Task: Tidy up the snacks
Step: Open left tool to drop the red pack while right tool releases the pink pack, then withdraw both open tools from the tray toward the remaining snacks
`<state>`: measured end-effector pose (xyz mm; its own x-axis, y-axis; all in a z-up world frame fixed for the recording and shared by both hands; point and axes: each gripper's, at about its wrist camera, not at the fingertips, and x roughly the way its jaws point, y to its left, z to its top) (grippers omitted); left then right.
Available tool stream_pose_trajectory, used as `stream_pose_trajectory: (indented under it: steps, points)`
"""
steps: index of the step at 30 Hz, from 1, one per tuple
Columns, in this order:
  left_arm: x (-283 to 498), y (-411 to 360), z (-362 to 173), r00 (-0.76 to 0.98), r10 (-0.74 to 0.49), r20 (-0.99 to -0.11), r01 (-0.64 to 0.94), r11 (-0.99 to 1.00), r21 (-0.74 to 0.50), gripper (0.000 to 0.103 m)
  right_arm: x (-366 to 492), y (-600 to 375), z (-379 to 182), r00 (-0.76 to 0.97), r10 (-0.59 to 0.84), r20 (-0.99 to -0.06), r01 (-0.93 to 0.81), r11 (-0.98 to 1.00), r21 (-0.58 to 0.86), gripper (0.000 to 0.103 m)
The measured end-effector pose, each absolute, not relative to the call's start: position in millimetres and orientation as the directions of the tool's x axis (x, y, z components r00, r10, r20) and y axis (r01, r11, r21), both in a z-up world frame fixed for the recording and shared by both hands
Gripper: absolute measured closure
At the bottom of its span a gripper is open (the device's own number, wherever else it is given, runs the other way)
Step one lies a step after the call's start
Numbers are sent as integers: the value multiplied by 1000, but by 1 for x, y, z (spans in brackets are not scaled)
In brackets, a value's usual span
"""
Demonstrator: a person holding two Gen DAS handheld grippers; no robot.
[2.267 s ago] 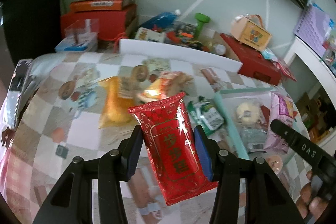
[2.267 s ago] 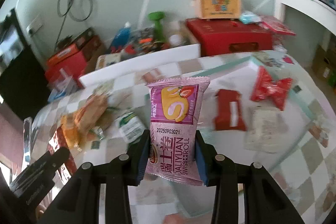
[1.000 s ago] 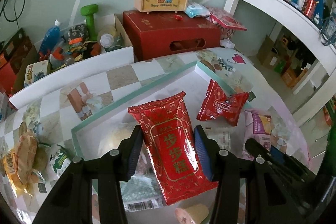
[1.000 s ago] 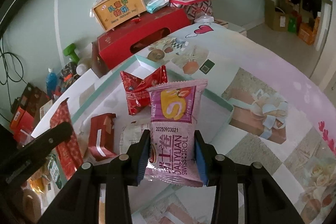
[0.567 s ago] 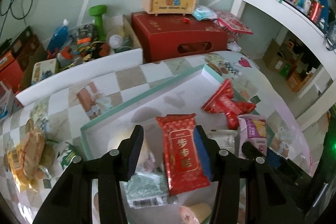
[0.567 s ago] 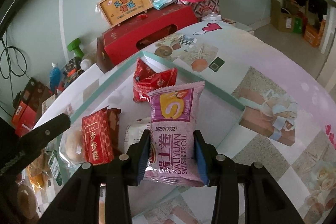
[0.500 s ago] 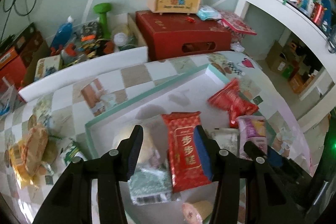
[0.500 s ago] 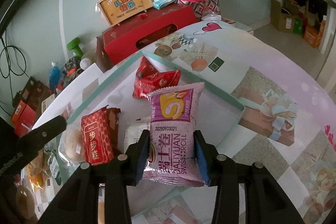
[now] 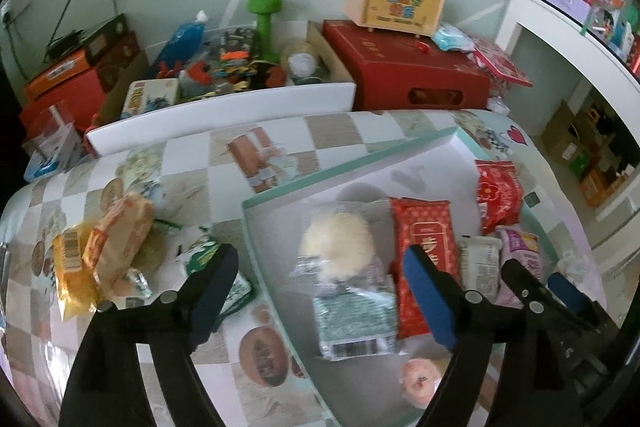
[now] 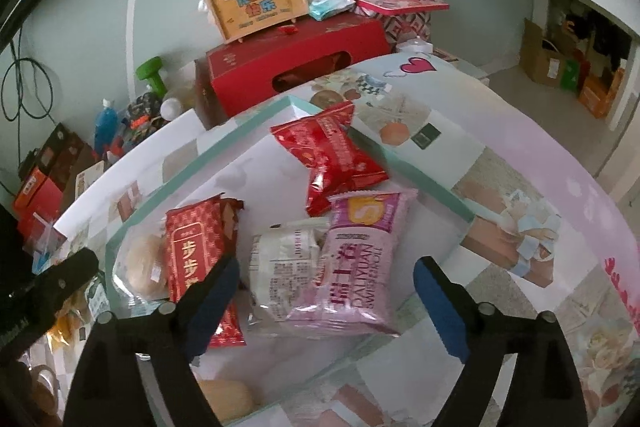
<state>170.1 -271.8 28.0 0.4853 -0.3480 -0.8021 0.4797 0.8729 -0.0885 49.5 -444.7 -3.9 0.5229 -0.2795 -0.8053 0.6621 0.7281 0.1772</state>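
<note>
A white tray with a teal rim [image 9: 344, 165] [image 10: 200, 163] lies on the checked tablecloth and holds several snacks. The long red pack [image 9: 424, 247] [image 10: 192, 259] rests flat in it beside a round cake in clear wrap [image 9: 336, 243]. The pink Swiss roll pack [image 10: 360, 259] [image 9: 520, 251] lies on a white pack [image 10: 280, 267], below a crumpled red pack [image 10: 332, 159]. My left gripper [image 9: 316, 267] hovers over the tray's left rim, jaws opening, nothing between them. My right gripper [image 10: 326, 275] hangs above the pink pack, jaws opening, pads clear of it.
Orange and yellow bread packs [image 9: 104, 251] and a green pack [image 9: 208, 259] lie on the tablecloth left of the tray. Behind the table stand a red box [image 9: 408, 75], a yellow carry box [image 9: 394, 3], a green dumbbell [image 9: 264, 19] and a crate of clutter.
Both grippers have let go and spread their jaws. The red pack dropped from the left one into the tray, then the pink pack from the right. The left view slid leftward.
</note>
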Motion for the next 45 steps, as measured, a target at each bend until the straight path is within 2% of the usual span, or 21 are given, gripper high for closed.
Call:
stream_pose_trajectory:
  steps: [3,4,5,6,21,34,45]
  points:
    - [173,-259,24,501,-330,-800,449,889,-86,16,55,-438,-2,524,-280,-804,648,744,163,10]
    - [173,-254,23,507,-322,-800,437,895,-84,13,57,-435,-1,525,-281,-803,643,749,159,7]
    - [174,-249,22,515,-313,-798,424,902,-81,6,58,-432,0,529,-285,-799,639,753,154,0]
    - [174,-243,21,525,-306,-794,411,908,-78,4,59,-430,1,531,-287,-797,635,757,151,0]
    - [180,-176,21,592,-263,-762,298,950,-96,3,83,-395,12,540,-293,-789,576,812,93,0]
    - [175,-119,22,617,-188,-764,218,974,-63,3,96,-351,28,599,-242,-764,500,858,120,0]
    - [186,-78,11,576,-224,-787,158,974,-162,3,118,-309,22,616,-164,-771,401,907,127,0]
